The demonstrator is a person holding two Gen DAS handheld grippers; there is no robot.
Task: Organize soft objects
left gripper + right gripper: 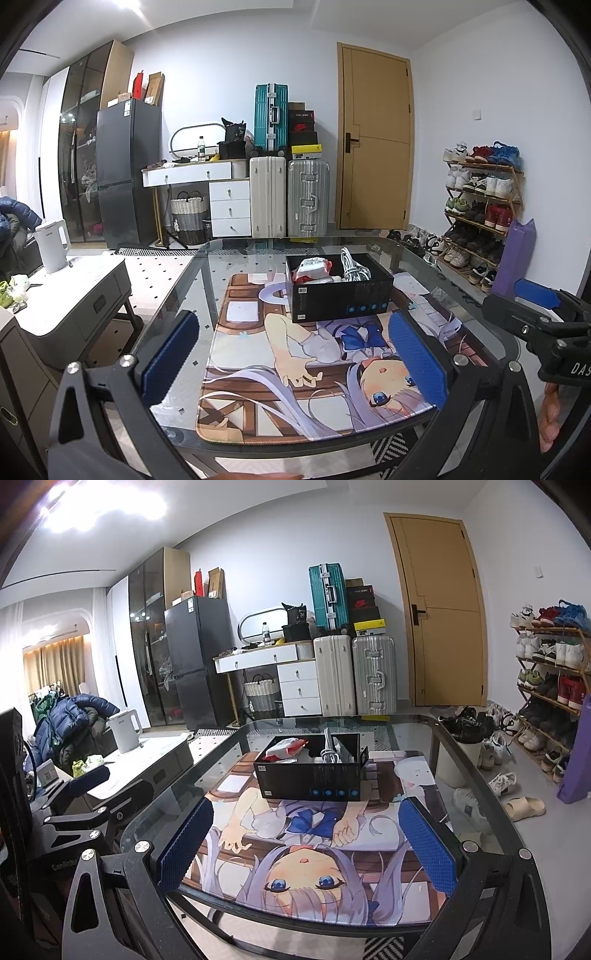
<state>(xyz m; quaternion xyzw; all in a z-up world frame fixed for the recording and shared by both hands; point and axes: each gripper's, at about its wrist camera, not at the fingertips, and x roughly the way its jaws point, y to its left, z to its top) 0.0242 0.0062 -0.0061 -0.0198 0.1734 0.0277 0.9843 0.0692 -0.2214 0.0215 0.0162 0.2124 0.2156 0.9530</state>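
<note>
1. Left gripper (295, 354): jaws spread wide, nothing between them, over the mat (258, 398).
2. Right gripper (306, 842): jaws spread, nothing held.
3. Red-white soft pack (313, 267) and white cable (354, 271) sit in the black box (340, 295) on the mat's far end.

We are in a lived-in home. We see a tall dark grey fridge (127, 166), stacked hard-shell suitcases (290, 197) beside a white drawer unit (229, 208), and a wooden shoe rack full of sneakers (480, 206). A white electric kettle (125, 729) and a blue puffer jacket (62, 720) confirm it.
</note>
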